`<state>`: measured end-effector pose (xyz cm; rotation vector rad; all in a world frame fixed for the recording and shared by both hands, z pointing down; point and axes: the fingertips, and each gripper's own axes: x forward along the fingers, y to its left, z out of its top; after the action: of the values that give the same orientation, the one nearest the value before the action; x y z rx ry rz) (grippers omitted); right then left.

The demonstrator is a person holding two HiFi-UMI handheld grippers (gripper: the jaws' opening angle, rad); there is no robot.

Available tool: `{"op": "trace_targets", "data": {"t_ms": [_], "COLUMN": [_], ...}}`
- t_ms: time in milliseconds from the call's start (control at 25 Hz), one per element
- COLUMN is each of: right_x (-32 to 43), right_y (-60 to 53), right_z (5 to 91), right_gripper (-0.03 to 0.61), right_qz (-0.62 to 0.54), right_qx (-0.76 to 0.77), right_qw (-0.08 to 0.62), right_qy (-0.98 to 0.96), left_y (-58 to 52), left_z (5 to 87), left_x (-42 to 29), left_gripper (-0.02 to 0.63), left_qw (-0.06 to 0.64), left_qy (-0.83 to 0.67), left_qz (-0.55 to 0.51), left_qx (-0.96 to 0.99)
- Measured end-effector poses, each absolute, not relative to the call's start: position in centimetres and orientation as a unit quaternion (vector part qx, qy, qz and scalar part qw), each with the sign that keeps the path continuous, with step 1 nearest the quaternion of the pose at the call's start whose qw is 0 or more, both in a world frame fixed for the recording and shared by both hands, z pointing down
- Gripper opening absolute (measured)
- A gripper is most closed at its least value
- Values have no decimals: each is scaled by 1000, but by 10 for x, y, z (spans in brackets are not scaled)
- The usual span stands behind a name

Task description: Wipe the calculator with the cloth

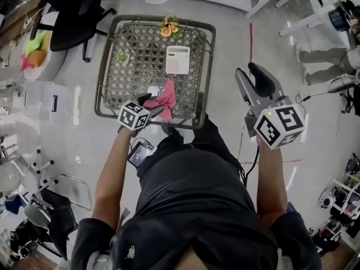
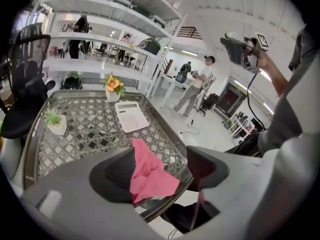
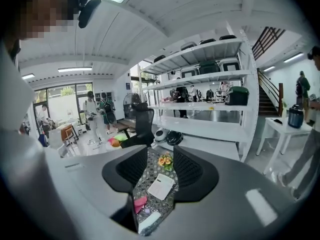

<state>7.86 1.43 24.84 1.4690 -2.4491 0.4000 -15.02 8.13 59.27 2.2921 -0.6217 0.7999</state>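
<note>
A white calculator [image 1: 178, 59] lies flat toward the far right of the lattice-topped table [image 1: 105, 66]. Nearer the front edge a crumpled pink cloth [image 1: 165, 99] rests on the tabletop. My left gripper [image 1: 151, 104] hovers low at that front edge, just left of the cloth. In the left gripper view the cloth [image 2: 150, 171] shows between the wide-open jaws of the left gripper [image 2: 162, 166], and no pad presses on it. The calculator [image 2: 131, 116] lies beyond. My right gripper [image 1: 249, 71] is held up off the table's right side, open and empty; past the right gripper [image 3: 154, 171] the calculator [image 3: 161, 186] appears.
An orange flower pot [image 1: 169, 27] stands at the table's far edge and a small green plant [image 1: 121, 57] at the left. A small white object [image 1: 152, 90] lies beside the cloth. A black office chair [image 1: 73, 21] stands left of the table. White shelving [image 2: 100, 44] and people fill the background.
</note>
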Motion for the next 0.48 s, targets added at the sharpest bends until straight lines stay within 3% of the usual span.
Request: {"op": "trace_targets", "data": {"t_ms": [480], "right_x": [76], "right_y": [-34], "right_z": [295], "right_gripper": [153], "right_qz": [172], "right_qx": [460], "right_qw": [159], "right_qy": [-856], "left_y": [90], "left_z": [702], "left_x": [-144], "left_gripper": [382], "left_qw": [316], "left_qy": [-239], "left_qz": [434], "left_qx": [809]}}
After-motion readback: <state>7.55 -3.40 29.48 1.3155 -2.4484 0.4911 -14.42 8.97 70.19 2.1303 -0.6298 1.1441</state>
